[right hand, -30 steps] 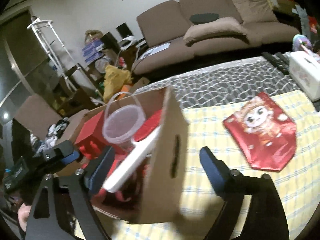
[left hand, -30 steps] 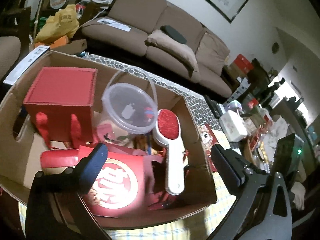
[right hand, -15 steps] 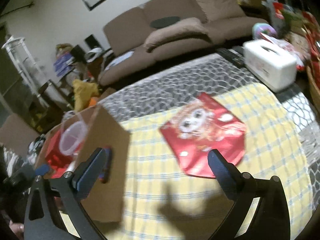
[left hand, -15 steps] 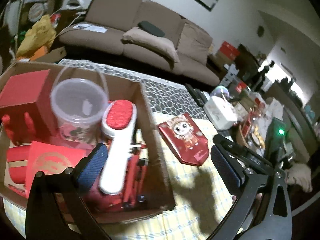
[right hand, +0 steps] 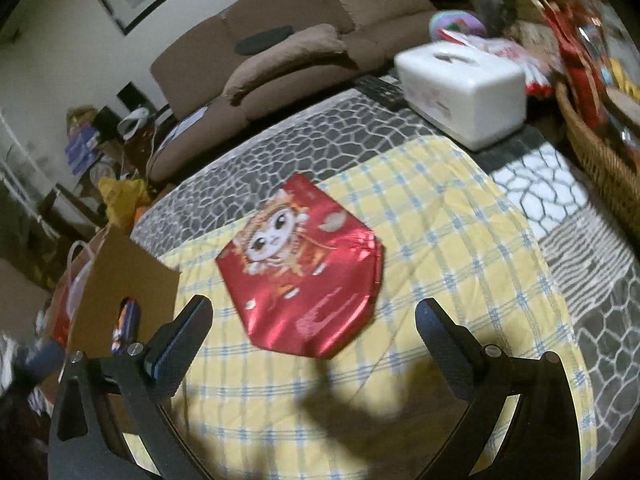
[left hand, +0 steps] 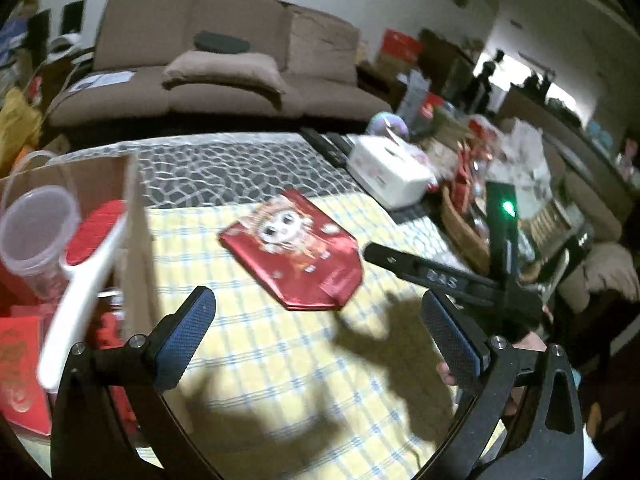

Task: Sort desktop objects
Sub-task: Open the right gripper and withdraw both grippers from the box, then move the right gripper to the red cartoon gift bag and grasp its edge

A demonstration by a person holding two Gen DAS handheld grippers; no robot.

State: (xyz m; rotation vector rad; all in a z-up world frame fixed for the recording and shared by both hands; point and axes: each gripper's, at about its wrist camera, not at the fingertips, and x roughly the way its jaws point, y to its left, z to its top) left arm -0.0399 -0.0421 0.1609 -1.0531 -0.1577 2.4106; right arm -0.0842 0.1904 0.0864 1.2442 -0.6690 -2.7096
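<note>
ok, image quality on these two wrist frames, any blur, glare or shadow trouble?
Left wrist: motion smear on the white brush and cardboard box; gripper shadows across the yellow cloth. Right wrist: red foil bag shows glare, tissue box blurred, strong fisheye bending.

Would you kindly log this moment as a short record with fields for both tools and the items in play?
left tool: open, empty, above the yellow checked cloth
right tool: open, empty, facing the pouch
red foil pouch: flat on the cloth, cartoon face up, untouched
cardboard box: left of the pouch, holds a white-handled red brush and a clear plastic tub
white tissue box: beyond the cloth
</note>
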